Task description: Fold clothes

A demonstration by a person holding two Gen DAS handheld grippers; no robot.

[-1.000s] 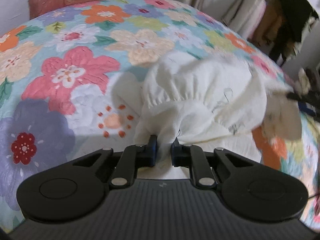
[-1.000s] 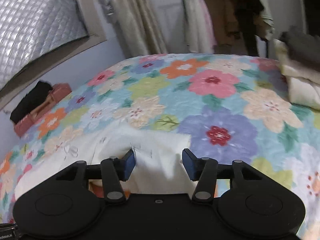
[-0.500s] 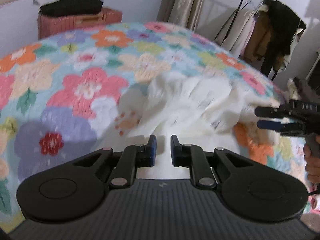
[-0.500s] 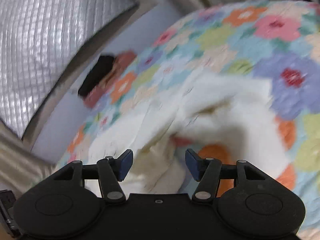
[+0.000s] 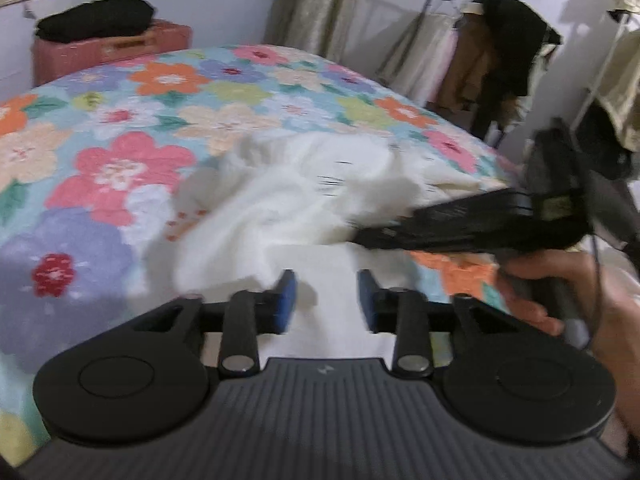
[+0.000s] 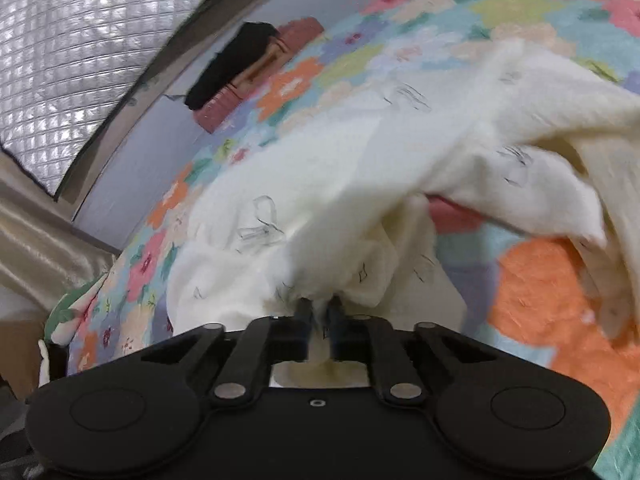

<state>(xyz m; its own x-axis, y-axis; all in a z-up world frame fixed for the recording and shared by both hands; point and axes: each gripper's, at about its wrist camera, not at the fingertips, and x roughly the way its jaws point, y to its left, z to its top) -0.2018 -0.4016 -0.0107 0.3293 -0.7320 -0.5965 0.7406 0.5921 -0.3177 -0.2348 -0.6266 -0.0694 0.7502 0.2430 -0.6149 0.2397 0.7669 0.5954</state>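
Progress on the fold is judged to be early: the floral bedspread (image 5: 120,168) fills most of both views, and on it the white garment (image 5: 288,200) is seen bunched and rumpled, with no flat panel or clean crease anywhere. One loose flap (image 6: 560,216) is lifted and hanging off to the right in the right wrist view, with an orange flower of the spread exposed beneath it. Nothing that could be called a finished fold is shown; spreading, squaring and the folds themselves are all judged to be left.

Behind the bed, a pink case (image 5: 112,50) with a dark bundle on top is seen against the wall, and a clothes rack (image 5: 496,52) with hanging clothes stands at the far right.

Now the tools. The right gripper (image 6: 319,312) is pinched narrow on a gathered wad of the garment, cloth puckering out from between its jaws; from the left wrist view the same gripper (image 5: 360,236) is caught as a dark blur reaching in from the right, its tips at the garment's near right edge, with the right hand (image 5: 568,292) wrapped round its handle.

The left gripper (image 5: 326,300) is spread wide and holds nothing. White cloth lies just ahead of and below its blue pads (image 5: 286,300), but whether either pad is touching the fabric cannot be told through the motion blur.
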